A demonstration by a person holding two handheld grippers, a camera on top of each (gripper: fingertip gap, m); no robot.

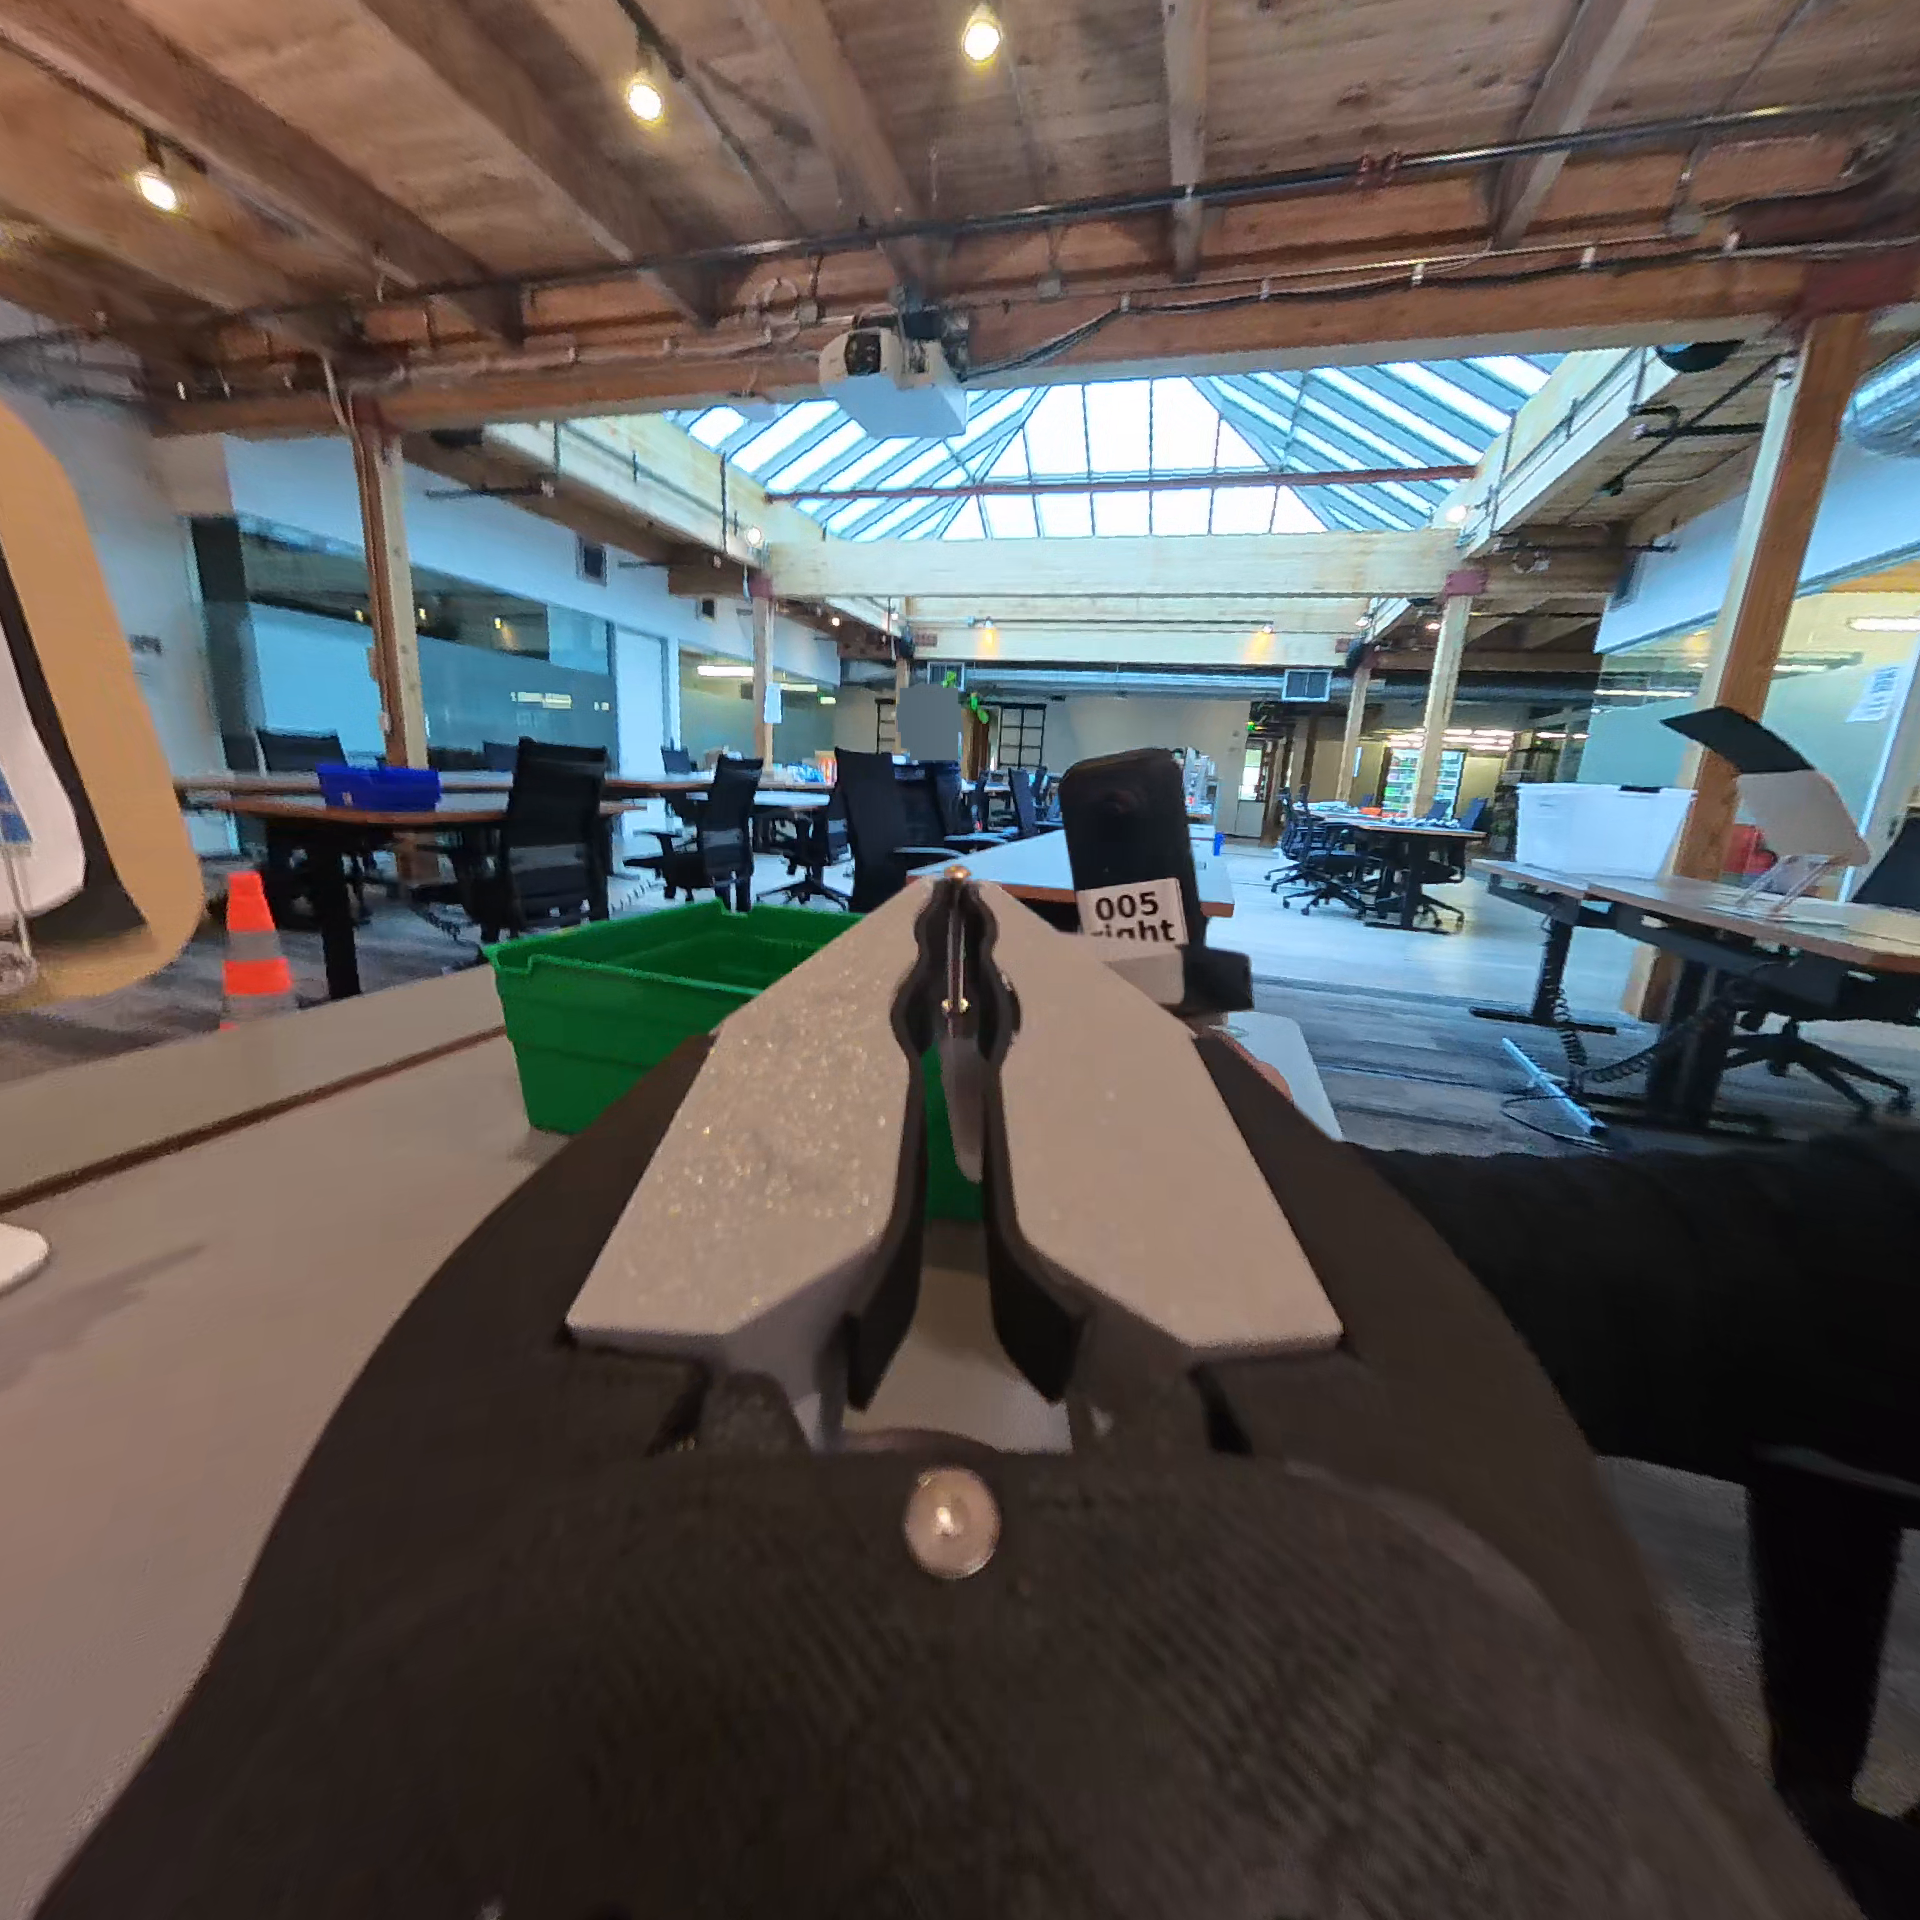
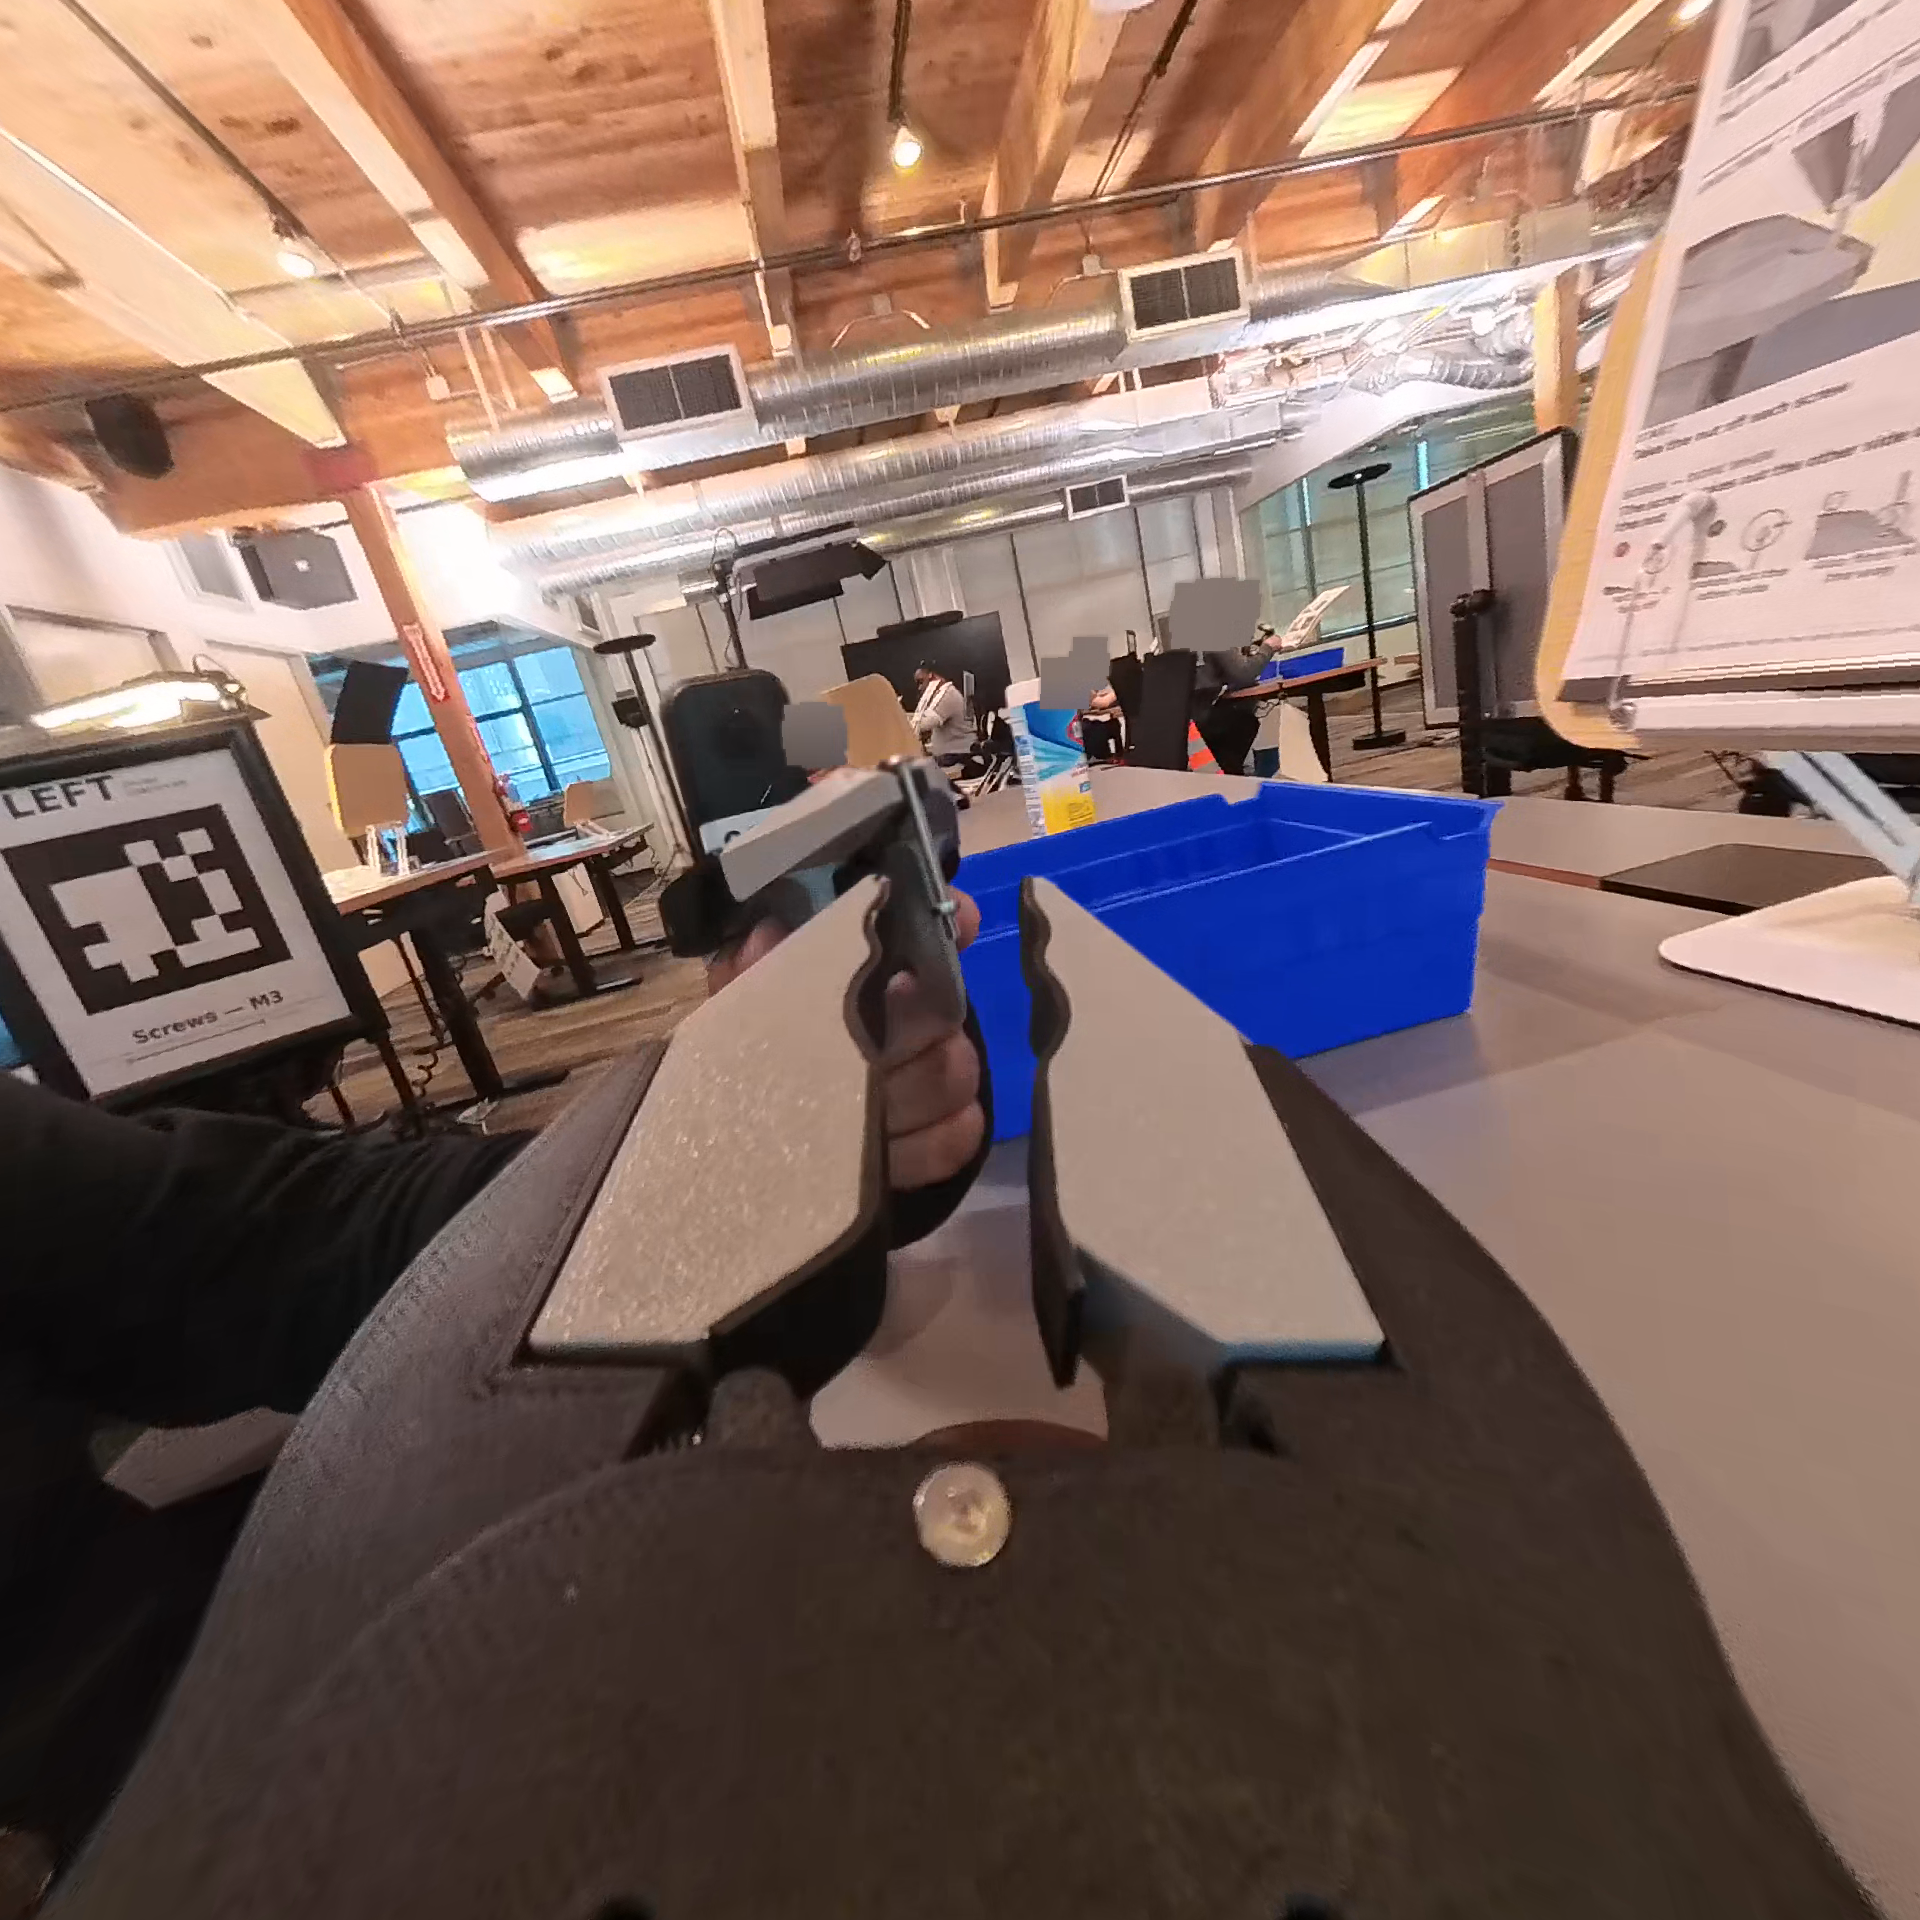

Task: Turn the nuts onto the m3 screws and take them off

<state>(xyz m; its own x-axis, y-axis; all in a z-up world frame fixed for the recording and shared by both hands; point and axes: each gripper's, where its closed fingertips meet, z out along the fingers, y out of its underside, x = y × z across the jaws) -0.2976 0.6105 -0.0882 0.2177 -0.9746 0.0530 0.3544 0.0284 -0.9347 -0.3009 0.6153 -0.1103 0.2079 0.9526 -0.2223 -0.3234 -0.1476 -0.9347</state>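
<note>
One screw (image 1: 957, 935) only, pinched at the very tip of the left gripper (image 1: 956, 904). Pressed tight on it from both sides, with no gap to see. Stood almost straight up and down, a little tilted, with the round head on top and the thin end at the bottom. Carried what looked like a small nut (image 2: 948, 910) near that bottom end, though too tiny to be sure.

Waited just in front of the screw with the right gripper (image 2: 951, 896), fingers spread apart and holding nothing. Pointed straight at the screw's lower end, so that the nut end lay right in line with the open gap, a bit past the fingertips. Crossed the screw's long line, not along it. Closer to the nut than anything else, so likely the one to grab and turn it.

Saw, to the right of the screw, a blue bin (image 2: 1351, 935) on the desk (image 2: 1558, 1143). Saw, behind the screw from the left wrist view, a green bin (image 1: 623, 997). Looked high above the desk, not touching it.
</note>
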